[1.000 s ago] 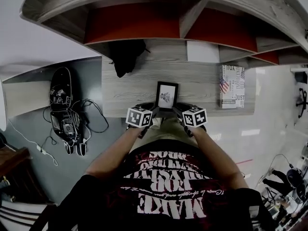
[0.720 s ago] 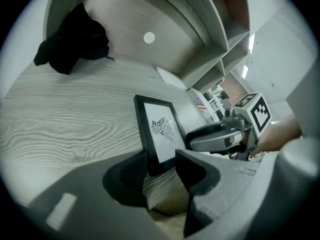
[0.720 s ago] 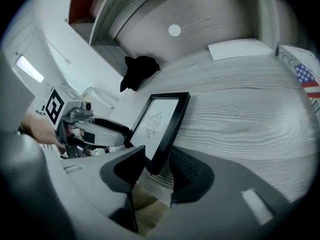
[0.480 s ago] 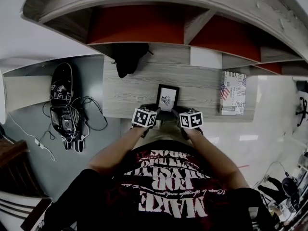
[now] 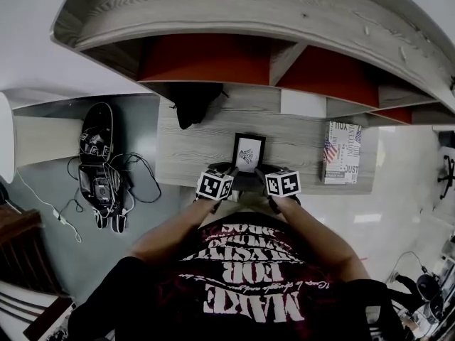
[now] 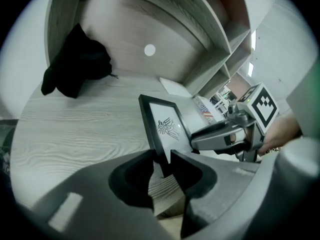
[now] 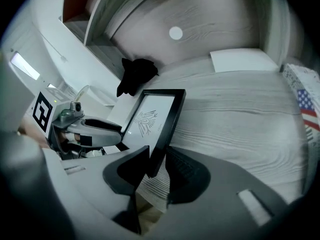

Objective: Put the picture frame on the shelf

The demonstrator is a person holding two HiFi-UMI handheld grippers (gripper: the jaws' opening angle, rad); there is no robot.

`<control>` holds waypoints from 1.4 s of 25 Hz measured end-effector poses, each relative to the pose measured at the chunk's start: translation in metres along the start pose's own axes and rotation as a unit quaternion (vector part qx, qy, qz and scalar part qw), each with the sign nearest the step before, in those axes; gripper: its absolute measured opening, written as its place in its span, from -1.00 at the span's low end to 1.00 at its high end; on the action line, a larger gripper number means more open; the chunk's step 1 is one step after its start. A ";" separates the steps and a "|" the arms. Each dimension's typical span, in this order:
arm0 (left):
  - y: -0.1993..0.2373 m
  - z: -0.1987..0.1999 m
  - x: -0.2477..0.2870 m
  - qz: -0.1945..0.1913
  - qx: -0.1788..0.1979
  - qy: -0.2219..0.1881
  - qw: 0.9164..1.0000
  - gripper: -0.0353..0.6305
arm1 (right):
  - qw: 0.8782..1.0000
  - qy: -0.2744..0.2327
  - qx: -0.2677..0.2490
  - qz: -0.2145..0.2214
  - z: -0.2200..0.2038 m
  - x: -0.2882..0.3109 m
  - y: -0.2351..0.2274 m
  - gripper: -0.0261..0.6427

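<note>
Before me, the grey wood-grain surface (image 5: 192, 148) carries a black bundle of cloth (image 5: 193, 101) at its back left, a flat white sheet (image 5: 302, 104) farther right, and a flag-printed box (image 5: 343, 143) at its right end.

Hidden and cut off around the picture frame (image 5: 249, 152)
Cannot see its bottom edge from the head view, masked by the marker cubes (image 5: 215, 185); cannot tell whether it touches the worktop (image 5: 186, 151). Loses one lower corner between the jaws of the left tool (image 6: 162, 156), the other inside the right tool (image 7: 157, 158). Cannot read the small drawing on its print, nor name the black bundle (image 6: 75, 66). Crops the flag-printed box (image 7: 305, 109) at the right gripper view's dark rim
</note>
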State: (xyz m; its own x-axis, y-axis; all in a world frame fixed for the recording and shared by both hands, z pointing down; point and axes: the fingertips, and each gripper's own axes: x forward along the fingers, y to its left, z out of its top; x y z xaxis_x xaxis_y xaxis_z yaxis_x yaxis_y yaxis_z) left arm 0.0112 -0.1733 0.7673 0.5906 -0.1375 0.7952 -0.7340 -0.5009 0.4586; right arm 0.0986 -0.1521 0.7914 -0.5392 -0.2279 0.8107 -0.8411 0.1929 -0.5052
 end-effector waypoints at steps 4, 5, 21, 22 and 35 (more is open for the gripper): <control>-0.001 0.023 -0.024 0.015 0.022 -0.037 0.999 -0.55 | 0.999 -0.032 -0.025 0.006 0.026 -0.014 0.015 -0.55; -0.001 0.026 -0.028 0.018 0.024 -0.045 0.999 -0.55 | 0.999 -0.039 -0.034 0.004 0.033 -0.017 0.018 -0.55; -0.018 0.066 -0.124 0.020 0.027 -0.183 0.983 -0.61 | 0.991 -0.117 -0.068 0.001 0.074 -0.078 0.087 -0.55; -0.019 0.067 -0.128 0.020 0.028 -0.188 0.982 -0.61 | 0.990 -0.121 -0.069 0.002 0.075 -0.080 0.089 -0.56; -0.026 0.089 -0.179 0.016 0.051 -0.253 0.966 -0.56 | 0.978 -0.181 -0.103 0.020 0.104 -0.108 0.128 -0.55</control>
State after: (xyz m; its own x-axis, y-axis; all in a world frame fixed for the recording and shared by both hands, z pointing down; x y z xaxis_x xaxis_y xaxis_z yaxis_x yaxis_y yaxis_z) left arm -0.0451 -0.2116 0.5779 0.6745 -0.5417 0.5016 -0.7338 -0.5665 0.3750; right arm 0.0451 -0.2018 0.6091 -0.5825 -0.5324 0.6143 -0.8128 0.3888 -0.4338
